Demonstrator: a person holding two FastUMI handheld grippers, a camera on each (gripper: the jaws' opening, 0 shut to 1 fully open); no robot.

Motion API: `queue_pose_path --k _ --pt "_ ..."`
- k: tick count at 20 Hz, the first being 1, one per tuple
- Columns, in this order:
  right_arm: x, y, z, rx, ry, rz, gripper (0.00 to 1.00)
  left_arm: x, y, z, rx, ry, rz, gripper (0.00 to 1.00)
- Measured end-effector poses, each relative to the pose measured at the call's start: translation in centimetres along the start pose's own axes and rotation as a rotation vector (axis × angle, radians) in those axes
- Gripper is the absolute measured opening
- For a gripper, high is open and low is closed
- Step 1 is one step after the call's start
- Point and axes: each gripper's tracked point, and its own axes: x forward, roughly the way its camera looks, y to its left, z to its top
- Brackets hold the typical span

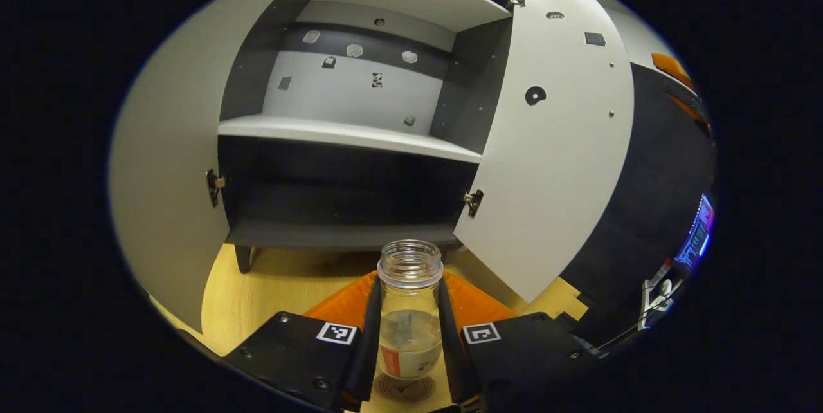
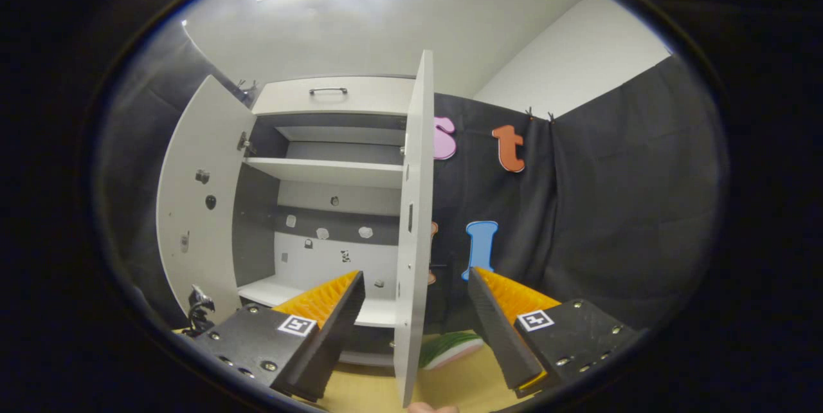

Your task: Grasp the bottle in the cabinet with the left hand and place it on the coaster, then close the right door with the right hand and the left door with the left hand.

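Clear round glass bottle [image 1: 409,310] between left gripper [image 1: 409,361] fingers.

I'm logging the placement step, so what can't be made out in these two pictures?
- Left gripper view: the coaster is mostly covered by the bottle and cut off by the lower edge, so contact is unclear.
- Left gripper view: the cabinet's bottom compartment is too dark.
- Right gripper view: the right door hides part of the striped object.

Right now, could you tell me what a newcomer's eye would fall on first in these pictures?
First, the clear bottle, uncapped, clamped in the left gripper low in the left gripper view, over a round coaster on the wooden table. Behind it the cabinet stands with both doors wide. In the right gripper view, the open right gripper straddles the right door edge.
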Motion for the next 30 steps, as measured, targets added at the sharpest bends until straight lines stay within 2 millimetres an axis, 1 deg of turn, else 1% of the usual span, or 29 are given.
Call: queue_pose_path --k 4,6,8,10,13,14,15,16,18,19,21,23,24,25,26,29,30 --pt "0.0 -0.8 -0.2 -0.015 0.009 -0.007 0.98 0.4 0.5 -4.0 0.010 0.054 0.034 0.46" --pt "-0.1 -1.1 -0.3 -0.027 0.015 -0.013 0.98 0.9 0.7 -5.1 0.019 0.052 0.050 0.46" --pt "-0.1 -1.5 -0.4 -0.039 0.021 -0.021 0.98 1.4 0.6 -6.7 0.019 0.069 0.059 0.46" --pt "-0.1 -1.8 -0.5 -0.046 0.025 -0.026 0.98 2.0 0.6 -7.5 0.021 0.074 0.065 0.46" --pt "-0.1 -2.3 -0.4 -0.063 0.022 -0.039 0.98 2.3 0.6 -8.6 0.032 0.069 0.070 0.46" --pt "-0.1 -2.4 -0.3 -0.069 0.020 -0.043 0.98 2.2 0.5 -8.9 0.033 0.073 0.072 0.46" --pt "-0.1 -2.5 -0.4 -0.075 0.020 -0.047 0.98 2.3 0.6 -8.5 0.034 0.049 0.072 0.46" --pt "-0.1 -2.6 -0.4 -0.079 0.021 -0.050 0.98 2.2 0.6 -8.7 0.033 0.052 0.074 0.47" --pt "0.0 -2.7 -0.6 -0.078 0.026 -0.053 0.98 1.9 0.6 -8.7 0.028 0.048 0.078 0.51" --pt "0.1 -2.7 -0.7 -0.076 0.027 -0.053 0.98 1.8 0.6 -9.0 0.023 0.053 0.080 0.48" --pt "0.4 -2.6 -0.8 -0.073 0.027 -0.051 0.98 1.1 0.5 -9.0 0.023 0.045 0.079 0.50" --pt "0.6 -2.4 -1.1 -0.073 0.028 -0.046 0.98 0.5 0.3 -9.5 0.017 0.062 0.076 0.52" --pt "0.8 -2.3 -1.2 -0.072 0.029 -0.043 0.98 0.3 0.2 -9.9 0.020 0.069 0.078 0.54" --pt "0.9 -2.2 -1.2 -0.068 0.030 -0.041 0.98 0.0 0.2 -10.1 0.022 0.075 0.076 0.63" --pt "1.1 -2.1 -1.2 -0.062 0.031 -0.039 0.98 -0.2 -0.1 -10.1 0.023 0.078 0.070 0.59" --pt "1.4 -2.0 -1.5 -0.053 0.034 -0.034 0.98 -0.6 -0.5 -10.1 0.029 0.085 0.058 0.59" --pt "1.5 -2.0 -1.5 -0.051 0.035 -0.035 0.98 -0.7 -0.7 -10.1 0.029 0.086 0.057 0.61"
